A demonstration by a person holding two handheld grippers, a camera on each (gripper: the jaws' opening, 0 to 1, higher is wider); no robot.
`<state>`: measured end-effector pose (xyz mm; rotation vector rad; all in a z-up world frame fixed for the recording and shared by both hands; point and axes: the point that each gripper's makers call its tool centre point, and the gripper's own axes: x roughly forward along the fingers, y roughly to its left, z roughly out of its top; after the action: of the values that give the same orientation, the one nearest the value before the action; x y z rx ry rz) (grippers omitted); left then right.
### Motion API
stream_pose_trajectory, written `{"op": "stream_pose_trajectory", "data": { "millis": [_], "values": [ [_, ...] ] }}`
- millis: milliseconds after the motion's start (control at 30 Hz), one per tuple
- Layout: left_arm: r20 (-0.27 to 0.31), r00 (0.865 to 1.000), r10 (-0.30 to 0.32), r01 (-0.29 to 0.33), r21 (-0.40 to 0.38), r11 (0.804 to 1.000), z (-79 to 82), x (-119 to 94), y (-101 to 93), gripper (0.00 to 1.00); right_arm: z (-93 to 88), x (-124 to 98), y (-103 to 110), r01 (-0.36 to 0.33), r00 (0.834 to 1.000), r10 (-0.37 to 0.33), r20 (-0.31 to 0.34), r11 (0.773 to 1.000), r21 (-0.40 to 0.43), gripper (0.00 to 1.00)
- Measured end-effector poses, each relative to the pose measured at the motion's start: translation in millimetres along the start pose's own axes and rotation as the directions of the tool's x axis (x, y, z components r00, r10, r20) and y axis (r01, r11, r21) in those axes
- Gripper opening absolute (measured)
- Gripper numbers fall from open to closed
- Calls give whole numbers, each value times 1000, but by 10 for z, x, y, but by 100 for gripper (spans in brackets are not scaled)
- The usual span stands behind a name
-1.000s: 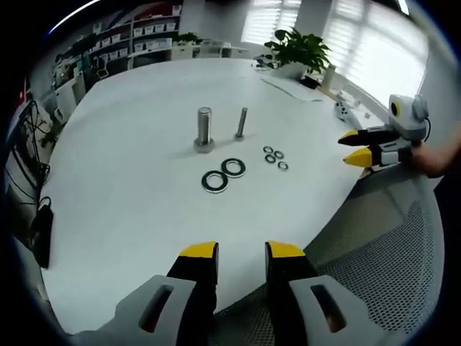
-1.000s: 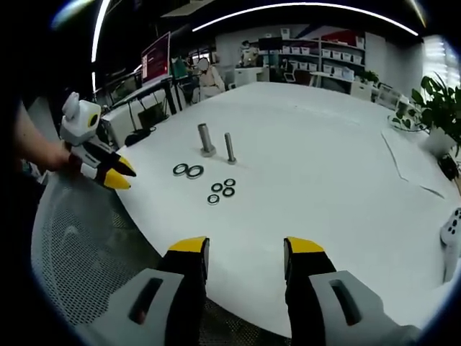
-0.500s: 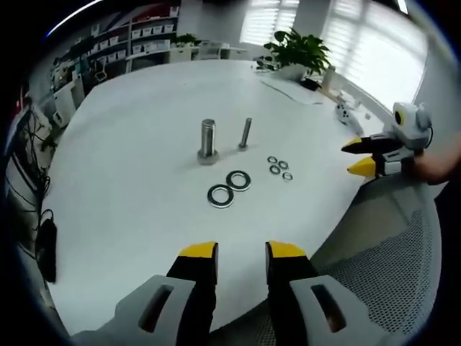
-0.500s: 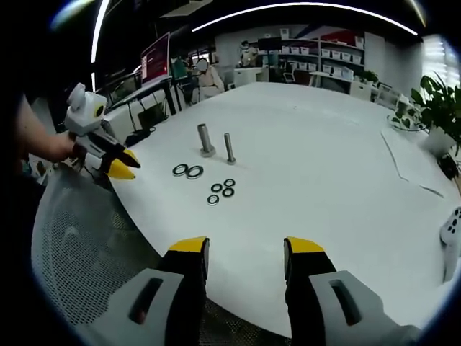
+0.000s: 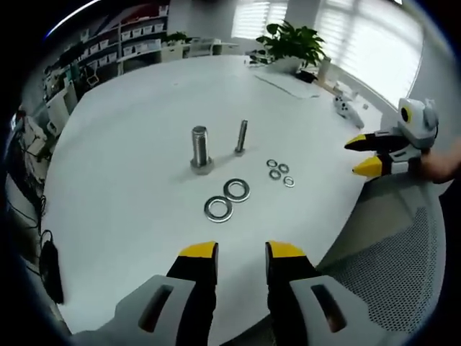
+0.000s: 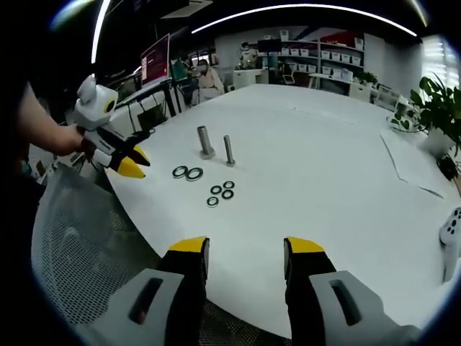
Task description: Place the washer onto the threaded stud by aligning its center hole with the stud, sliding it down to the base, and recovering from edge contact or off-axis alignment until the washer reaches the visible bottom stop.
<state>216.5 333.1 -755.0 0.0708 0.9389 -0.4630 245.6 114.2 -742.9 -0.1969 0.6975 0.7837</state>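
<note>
On the white round table (image 5: 122, 130) stand a thick bolt (image 5: 199, 148) and a thinner threaded stud (image 5: 240, 137), both upright. Two large washers (image 5: 217, 208) (image 5: 236, 190) lie flat in front of them, and three small washers (image 5: 279, 173) lie to their right. My left gripper (image 5: 242, 251) hovers open near the table's front edge, nothing between its yellow tips. In the right gripper view the stud (image 6: 229, 149), bolt (image 6: 205, 141), large washers (image 6: 187, 172) and small washers (image 6: 221, 192) lie ahead. My right gripper (image 6: 246, 246) is open and holds nothing. The left gripper (image 6: 137, 162) enters from the left.
A grey mesh chair (image 5: 389, 252) sits at the table's edge below both grippers. A potted plant (image 5: 292, 43) and papers (image 5: 284, 83) are at the far side, with a white device (image 6: 452, 231) by the rim. Shelves and a monitor (image 6: 155, 58) stand beyond.
My left gripper has moved forward and up over the table's edge, closer to the large washers. The right gripper has stayed put. The bolts and washers have not moved.
</note>
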Motion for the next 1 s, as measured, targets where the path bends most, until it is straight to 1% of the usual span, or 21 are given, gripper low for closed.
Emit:
{"op": "stream_pose_trajectory", "data": {
  "millis": [167, 233, 300, 400, 533, 600, 667, 700, 767, 867, 900, 933, 1000],
  "values": [
    [-33, 999, 24, -24, -7, 1000, 41, 69, 106, 27, 2, 2, 4, -2, 1000, 2, -1, 1000, -1, 44],
    [-52, 998, 31, -31, 11, 999, 55, 90, 124, 27, 6, -1, 5, -2, 1000, 2, 1, 1000, -2, 44],
    [-49, 998, 26, -26, 17, 1000, 93, 115, 125, 27, 0, 2, 8, -5, 1000, 5, -2, 1000, 0, 44],
    [-79, 996, 40, -36, 51, 998, 108, 165, 146, 27, 8, 0, 8, -4, 1000, 4, 1, 1000, -2, 44],
    [-83, 996, 35, -30, 59, 998, 201, 234, 153, 29, 4, 4, 7, -6, 1000, 6, 0, 1000, -1, 44],
    [-96, 995, 35, -30, 58, 998, 246, 260, 152, 30, -2, 6, 9, -7, 1000, 7, -2, 1000, -1, 44],
    [-110, 993, 50, -42, 70, 997, 265, 299, 202, 30, -1, 4, 11, -7, 1000, 7, -2, 1000, -1, 44],
    [-125, 990, 67, -57, 80, 995, 268, 303, 223, 29, 0, 4, 10, -8, 1000, 8, -1, 1000, -1, 44],
    [-143, 987, 73, -62, 76, 995, 267, 339, 242, 29, 0, 4, 9, -8, 1000, 8, -1, 1000, -1, 44],
    [-185, 981, 60, -49, 63, 997, 248, 401, 199, 30, 3, 2, 9, -7, 1000, 7, 1, 1000, 1, 44],
    [-197, 979, 60, -45, 77, 996, 238, 413, 187, 30, 3, 2, 8, -7, 1000, 7, 1, 1000, 1, 44],
    [-221, 973, 64, -41, 108, 993, 214, 425, 182, 30, 5, 1, 8, -6, 1000, 6, 1, 1000, 1, 44],
    [-245, 967, 72, -39, 138, 990, 199, 453, 193, 30, 2, 4, 6, -6, 1000, 6, 2, 1000, 1, 44]
  ]
}}
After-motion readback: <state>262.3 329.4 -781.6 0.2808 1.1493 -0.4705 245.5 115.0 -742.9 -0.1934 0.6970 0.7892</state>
